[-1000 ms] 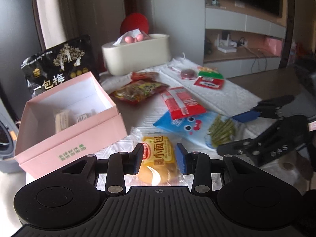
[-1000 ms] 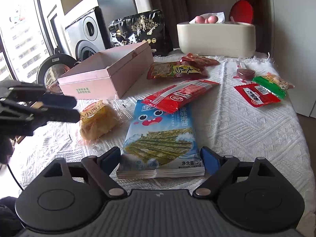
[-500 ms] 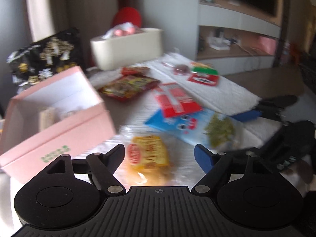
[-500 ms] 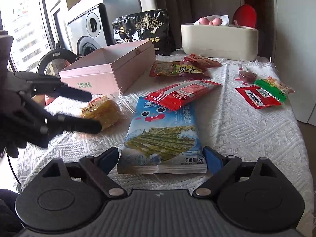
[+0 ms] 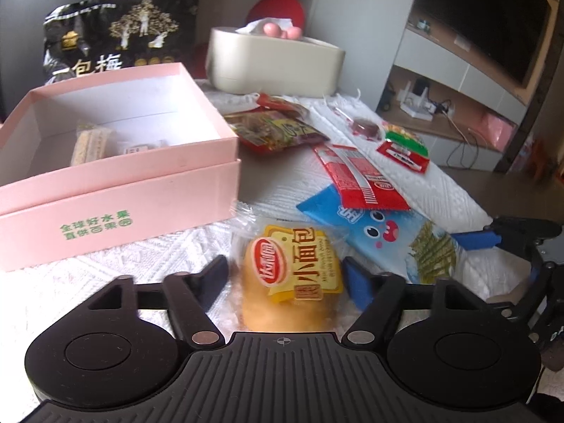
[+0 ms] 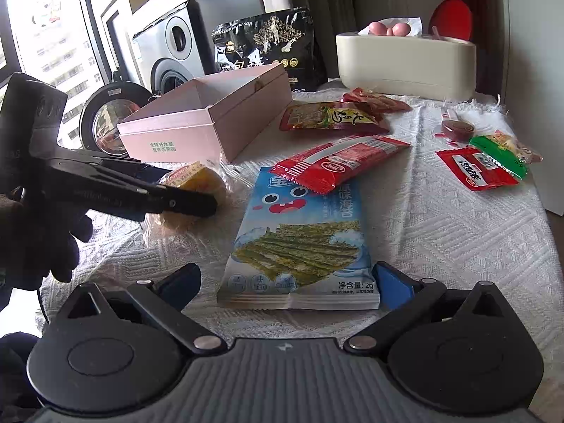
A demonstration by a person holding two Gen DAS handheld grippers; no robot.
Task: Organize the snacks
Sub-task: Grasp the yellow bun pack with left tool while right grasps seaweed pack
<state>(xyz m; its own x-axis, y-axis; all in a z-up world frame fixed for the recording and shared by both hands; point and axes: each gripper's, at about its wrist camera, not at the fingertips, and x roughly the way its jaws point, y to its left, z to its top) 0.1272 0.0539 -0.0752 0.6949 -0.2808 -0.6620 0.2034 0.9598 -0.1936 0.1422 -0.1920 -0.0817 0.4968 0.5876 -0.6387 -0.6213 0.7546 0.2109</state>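
A small bread in a clear wrapper with a yellow label [image 5: 296, 278] lies on the white cloth in front of the open pink box [image 5: 116, 162]. My left gripper [image 5: 287, 278] is open, one finger on each side of the bread; it also shows in the right wrist view [image 6: 197, 190]. The box holds a few wrapped snacks [image 5: 91, 141]. My right gripper [image 6: 287, 282] is open around the near end of the blue seaweed packet [image 6: 299, 236], which lies flat. A long red packet [image 6: 338, 158] overlaps the seaweed packet's far end.
More snacks lie on the cloth: a red-yellow packet [image 6: 331, 116], a red and a green packet [image 6: 483, 165], a round sweet [image 6: 456, 128]. A cream tissue box [image 6: 405, 67] and a black bag [image 6: 268, 42] stand at the back. The table's right edge [image 6: 550, 232] is close.
My left gripper opened from a narrower gap, swung left and came back with its fingers around the bread. The right gripper has stayed open at the seaweed packet.
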